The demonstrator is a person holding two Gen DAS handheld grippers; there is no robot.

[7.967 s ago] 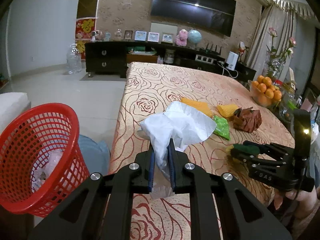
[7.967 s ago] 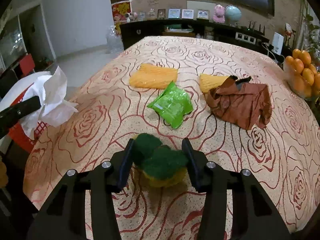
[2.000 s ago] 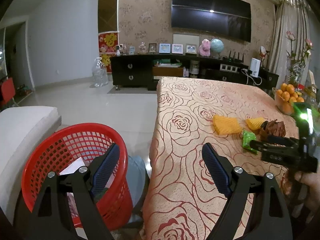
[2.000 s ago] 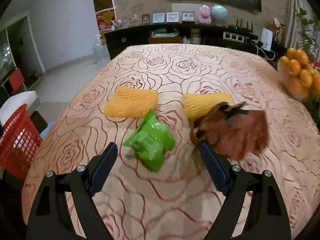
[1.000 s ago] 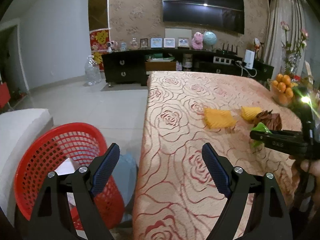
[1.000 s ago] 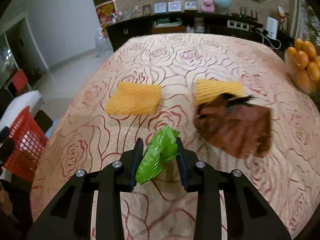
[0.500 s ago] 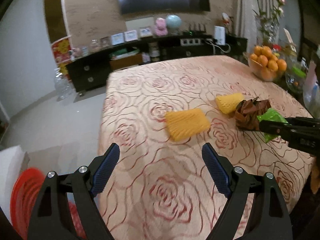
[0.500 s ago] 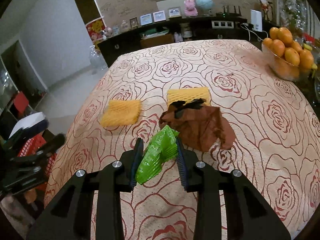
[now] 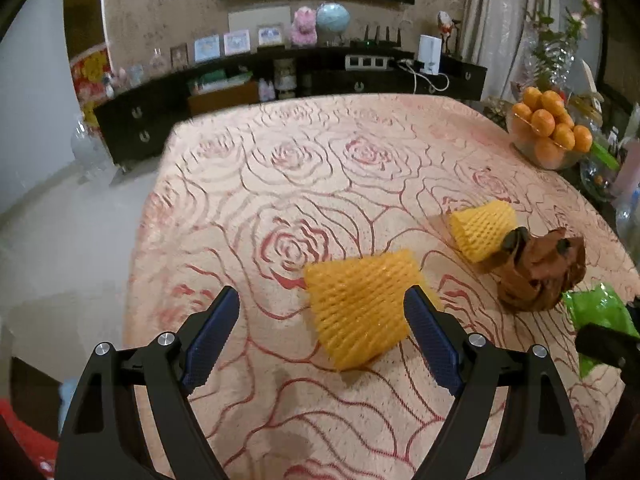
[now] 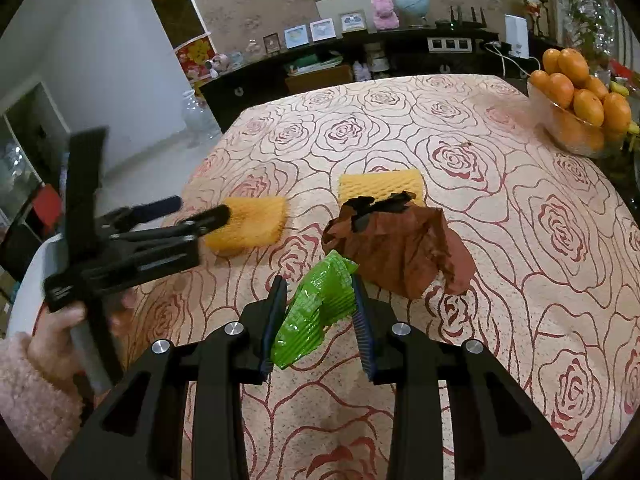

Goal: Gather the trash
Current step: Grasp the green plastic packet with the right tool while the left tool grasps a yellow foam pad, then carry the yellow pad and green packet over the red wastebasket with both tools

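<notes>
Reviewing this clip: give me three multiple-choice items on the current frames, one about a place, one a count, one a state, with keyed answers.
1. Where is the brown crumpled paper?
A. On the floor
B. On the table, overlapping the farther yellow foam net
C. In the fruit bowl

2. How many yellow foam nets lie on the table?
A. One
B. Two
C. Four

3. What is the right claw doing?
A. Clamping the green wrapper
B. Standing open and empty
C. Clamping a tissue

Answers: 1 B, its dark top edge covers that net's near side. 2 B, the nearer foam net lies ahead of the open left claw. 3 A, the wrapper is pinched between both pads.
</notes>
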